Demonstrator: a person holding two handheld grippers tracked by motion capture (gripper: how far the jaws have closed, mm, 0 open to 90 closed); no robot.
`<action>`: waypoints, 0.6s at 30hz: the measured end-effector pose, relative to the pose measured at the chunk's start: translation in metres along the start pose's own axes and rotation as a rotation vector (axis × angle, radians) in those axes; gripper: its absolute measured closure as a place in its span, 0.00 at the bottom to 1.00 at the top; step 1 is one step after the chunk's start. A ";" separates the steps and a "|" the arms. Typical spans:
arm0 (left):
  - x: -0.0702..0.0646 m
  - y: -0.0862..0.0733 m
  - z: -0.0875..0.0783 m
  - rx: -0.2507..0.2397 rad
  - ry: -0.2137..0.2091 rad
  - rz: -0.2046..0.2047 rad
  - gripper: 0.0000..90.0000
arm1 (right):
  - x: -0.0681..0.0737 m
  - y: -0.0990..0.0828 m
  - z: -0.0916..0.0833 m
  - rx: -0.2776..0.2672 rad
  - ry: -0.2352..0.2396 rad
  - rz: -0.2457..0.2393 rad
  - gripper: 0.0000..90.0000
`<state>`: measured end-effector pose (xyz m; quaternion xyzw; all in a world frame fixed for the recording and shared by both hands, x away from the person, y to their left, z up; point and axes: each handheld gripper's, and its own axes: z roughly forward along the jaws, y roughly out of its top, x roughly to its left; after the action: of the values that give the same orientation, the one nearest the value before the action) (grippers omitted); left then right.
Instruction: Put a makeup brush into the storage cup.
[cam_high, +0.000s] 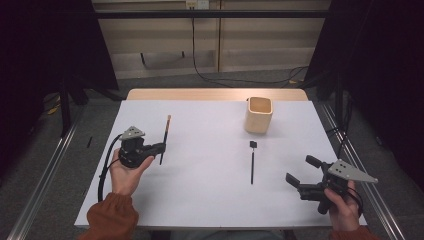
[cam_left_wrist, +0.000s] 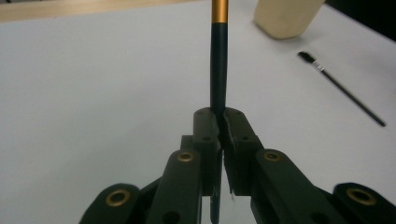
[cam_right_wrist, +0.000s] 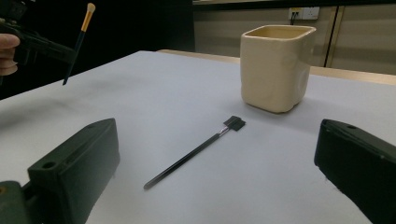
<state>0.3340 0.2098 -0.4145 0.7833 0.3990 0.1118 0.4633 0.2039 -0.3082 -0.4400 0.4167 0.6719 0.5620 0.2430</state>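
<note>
My left gripper is shut on a slim dark brush with a gold band near its far end. It grips the handle partway along and holds the brush off the white table. A second brush, black with a small flat head, lies loose on the table right of centre. My right gripper stands open near the table's right front, its jaws wide apart and aimed at the black brush. A cream square cup stands upright beyond that brush.
The right gripper view also shows the left gripper and its brush at the far left. The table's wooden far edge shows behind the white sheet. Metal rails run along both sides of the table.
</note>
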 end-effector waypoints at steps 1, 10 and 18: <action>-0.001 0.000 -0.002 -0.012 -0.001 0.011 0.94 | 0.000 0.000 0.000 0.000 0.000 0.000 0.00; -0.005 -0.007 -0.014 -0.136 0.010 0.025 0.94 | 0.001 0.000 0.000 -0.014 -0.001 0.014 0.00; -0.007 -0.014 -0.018 -0.187 -0.002 0.047 0.94 | 0.001 0.000 0.000 -0.017 -0.003 0.016 0.00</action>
<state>0.3125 0.2190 -0.4145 0.7459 0.3679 0.1588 0.5321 0.2035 -0.3076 -0.4403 0.4209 0.6634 0.5690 0.2430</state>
